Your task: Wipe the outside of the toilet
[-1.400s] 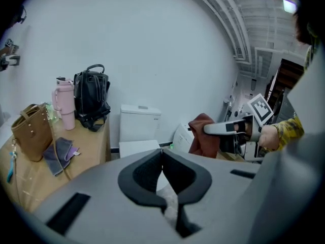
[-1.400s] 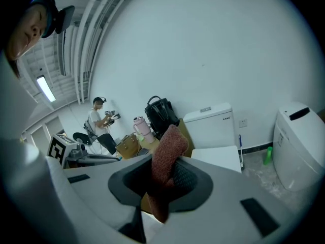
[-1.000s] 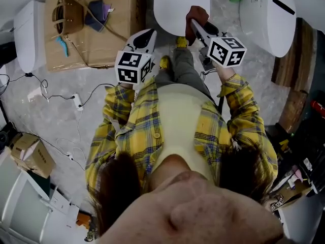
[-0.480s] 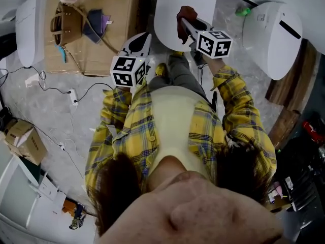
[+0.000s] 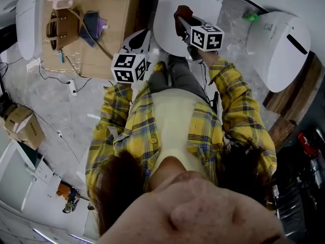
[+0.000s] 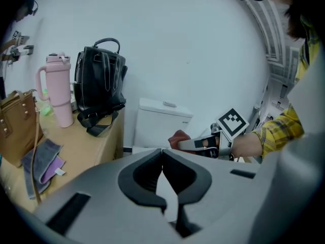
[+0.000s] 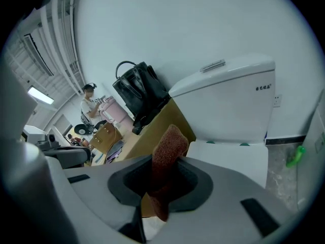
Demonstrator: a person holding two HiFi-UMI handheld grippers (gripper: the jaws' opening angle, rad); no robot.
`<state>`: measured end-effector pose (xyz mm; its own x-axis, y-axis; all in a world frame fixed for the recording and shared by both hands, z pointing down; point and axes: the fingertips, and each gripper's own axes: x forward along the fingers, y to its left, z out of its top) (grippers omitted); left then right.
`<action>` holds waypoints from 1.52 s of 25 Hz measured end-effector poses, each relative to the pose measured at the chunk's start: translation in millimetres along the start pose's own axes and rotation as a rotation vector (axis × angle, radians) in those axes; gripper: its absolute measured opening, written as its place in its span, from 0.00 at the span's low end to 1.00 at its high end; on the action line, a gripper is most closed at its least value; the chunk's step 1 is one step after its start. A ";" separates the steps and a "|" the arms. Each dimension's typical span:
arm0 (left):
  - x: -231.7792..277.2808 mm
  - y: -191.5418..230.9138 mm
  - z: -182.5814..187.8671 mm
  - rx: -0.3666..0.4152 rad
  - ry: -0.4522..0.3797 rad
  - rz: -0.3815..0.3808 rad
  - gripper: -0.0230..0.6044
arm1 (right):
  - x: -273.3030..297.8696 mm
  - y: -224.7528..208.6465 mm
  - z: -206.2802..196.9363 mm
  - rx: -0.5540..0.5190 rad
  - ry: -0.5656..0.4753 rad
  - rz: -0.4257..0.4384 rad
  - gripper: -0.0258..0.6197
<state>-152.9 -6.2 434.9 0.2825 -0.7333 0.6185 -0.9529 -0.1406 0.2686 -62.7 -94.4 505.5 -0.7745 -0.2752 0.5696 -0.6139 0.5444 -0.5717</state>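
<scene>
Two claws logged | right claw [image 7: 163, 171] pinched on rust-brown textured cloth [image 7: 170, 141], held before white ceramic toilet [image 7: 228, 105] for wiping | left claw [image 6: 162, 155] pressed together, empty, held clear.

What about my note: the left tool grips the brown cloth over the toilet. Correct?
No, wrong side: the right tool grips the brown cloth over the toilet, as the right gripper view shows. The left tool is shut on nothing.

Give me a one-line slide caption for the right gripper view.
The right gripper, shut on a reddish-brown cloth, faces the closed white toilet.
</scene>
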 end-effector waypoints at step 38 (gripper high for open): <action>94.5 45.3 -55.6 0.057 0.148 -0.068 0.05 | 205.8 -107.2 -22.2 0.035 0.109 -0.163 0.18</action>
<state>-163.3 -44.9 546.6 0.3555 -0.6158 0.7031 -0.9346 -0.2274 0.2734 -152.9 -191.8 697.1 -0.6447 -0.2691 0.7155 -0.7361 0.4709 -0.4861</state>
